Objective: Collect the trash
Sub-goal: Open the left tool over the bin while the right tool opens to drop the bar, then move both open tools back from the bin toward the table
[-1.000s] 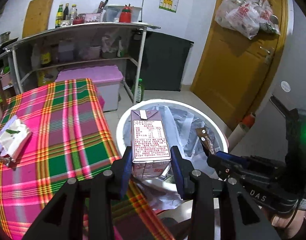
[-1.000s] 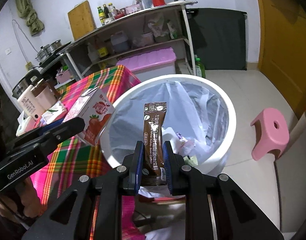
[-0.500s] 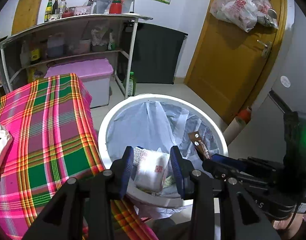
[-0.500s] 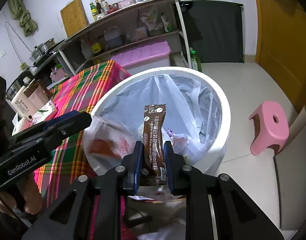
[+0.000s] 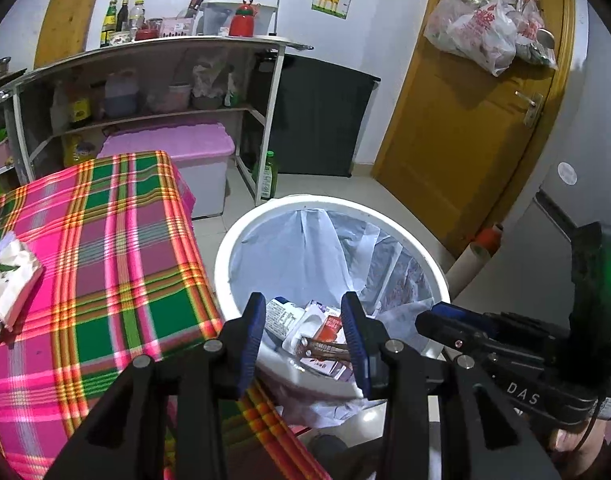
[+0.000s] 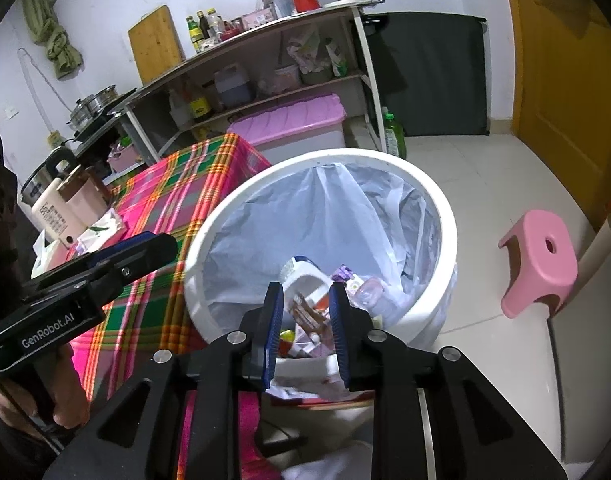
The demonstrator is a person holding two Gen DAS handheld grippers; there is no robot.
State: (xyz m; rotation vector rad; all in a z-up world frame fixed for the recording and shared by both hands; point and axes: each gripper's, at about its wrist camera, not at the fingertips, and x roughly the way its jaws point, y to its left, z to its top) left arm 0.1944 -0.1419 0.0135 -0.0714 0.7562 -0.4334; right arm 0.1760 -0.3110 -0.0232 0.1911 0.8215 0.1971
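A white round bin (image 5: pixel 225 256) (image 6: pixel 449 216) with a pale bag liner stands beside the plaid-covered table (image 5: pixel 105 240) (image 6: pixel 177 184). My left gripper (image 5: pixel 301 308) hangs open over the bin's near rim, nothing between its blue pads. Below it lie a brown sachet (image 5: pixel 325 347), a carton (image 5: pixel 331 326) and other trash. My right gripper (image 6: pixel 306 296) is over the same bin. Its jaws are opening and hold nothing; the brown sachet (image 6: pixel 301 312) lies among the trash below. Each gripper shows in the other's view: the right gripper (image 5: pixel 445 316), the left gripper (image 6: pixel 157 244).
A tissue pack (image 5: pixel 9 272) lies on the table's left part. A pink stool (image 6: pixel 541 256) stands on the tiled floor right of the bin. A pink-lidded box (image 5: pixel 173 148), a shelf unit, a green bottle (image 5: pixel 268 172) and a yellow door (image 5: pixel 465 140) lie beyond.
The carton left my left gripper and fell into the bin. The brown sachet slipped out of my right gripper as its jaws widened, and it now lies in the bin.
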